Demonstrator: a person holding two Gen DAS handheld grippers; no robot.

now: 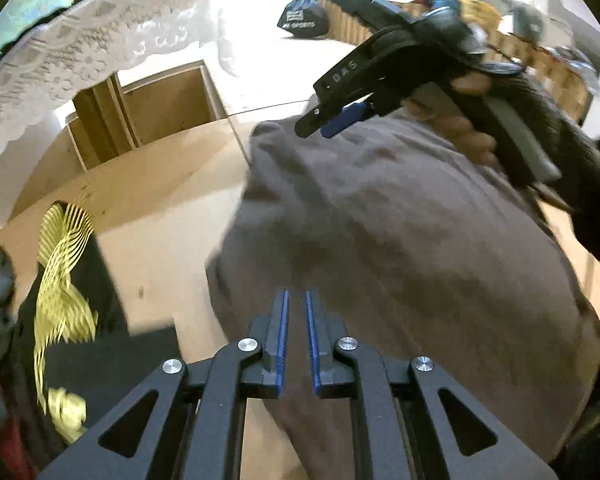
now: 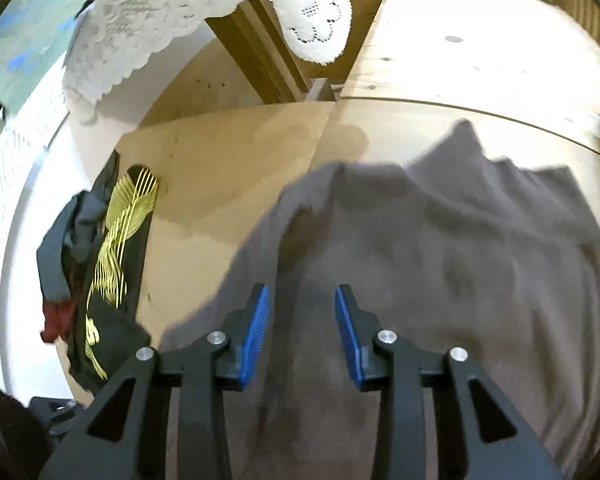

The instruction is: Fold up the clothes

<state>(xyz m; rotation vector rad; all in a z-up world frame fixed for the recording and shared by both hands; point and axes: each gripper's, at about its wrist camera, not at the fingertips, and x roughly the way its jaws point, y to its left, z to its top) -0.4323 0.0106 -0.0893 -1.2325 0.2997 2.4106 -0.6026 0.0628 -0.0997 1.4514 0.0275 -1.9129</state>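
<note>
The brown garment [image 1: 380,240] lies spread on the wooden table [image 1: 152,216], covering the near and right part of the surface. Its surface is rumpled, with shallow folds. In the right wrist view the far edge of the brown garment [image 2: 440,240] forms several raised peaks against the bare table [image 2: 228,160].

The left hand-held gripper [image 1: 297,300] is positioned above the near portion of the garment. Its blue-padded fingers [image 1: 281,336] stand almost together, with only a narrow gap between them. No cloth is visible in that gap, so the left hand-held gripper reads as nearly clenched and empty.

The right hand-held gripper [image 2: 302,300] is released. Its blue pads [image 2: 256,332] stand well apart, with the garment visible between and below them. Whether the fingertips touch the cloth cannot be told. In the left wrist view, the right hand-held gripper [image 1: 324,124] appears from the side above the far part of the garment, held by a hand [image 1: 464,120] in a dark sleeve [image 1: 580,200].

A black garment with a yellow line pattern [image 2: 116,240] lies at the left edge of the table, apart from the brown garment, with a piece of red cloth [image 2: 58,320] beside it. A white lace cloth [image 1: 80,52] hangs at the upper left, beyond the table. A dark bag [image 1: 304,16] sits on the floor in the far background.
</note>
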